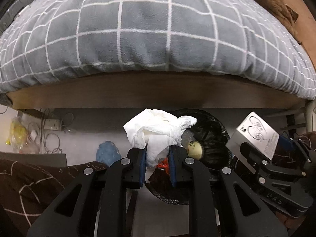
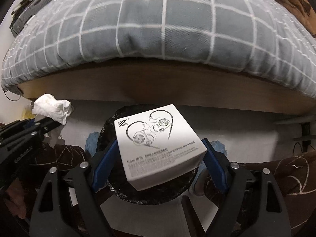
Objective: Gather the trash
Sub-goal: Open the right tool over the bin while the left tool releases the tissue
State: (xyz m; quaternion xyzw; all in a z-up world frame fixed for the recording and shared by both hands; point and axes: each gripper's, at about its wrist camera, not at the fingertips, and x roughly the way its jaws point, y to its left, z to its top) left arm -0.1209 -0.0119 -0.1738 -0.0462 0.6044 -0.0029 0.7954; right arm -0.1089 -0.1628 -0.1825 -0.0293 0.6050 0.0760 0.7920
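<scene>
- Left fingers (image 1: 158,163): shut tight on a tissue (image 1: 158,132). The wad is pinched low between my blue pads, so its bulk billows out past the tips and a loose tail hangs back toward my palm. A soft thing needs a full squeeze; that is why the gap is nearly nil.
- Right fingers (image 2: 159,158): spread wide, clamped on a box (image 2: 158,144). The pads press on two opposite sides and its printed earphone face is turned up toward me. A rigid, broad thing, so the width of the grip is the box's own.
- Bin (image 1: 209,136): black-lined, on the floor, straight beyond both pairs of tips. From the left it shows behind and below the tissue, with a pale round lid and an orange scrap already inside. From the right its rim rings the box from underneath.
- Bed (image 1: 138,39): grey checked cover, well past my tips, above the bin. More litter seems to lie at its far edge.
- Pose: both hands tipped steeply down, side by side, each load poised over the bin's mouth.
- Judgement: carrying is done; letting go comes next. The box is nearly as broad as the opening and may catch the rim.
</scene>
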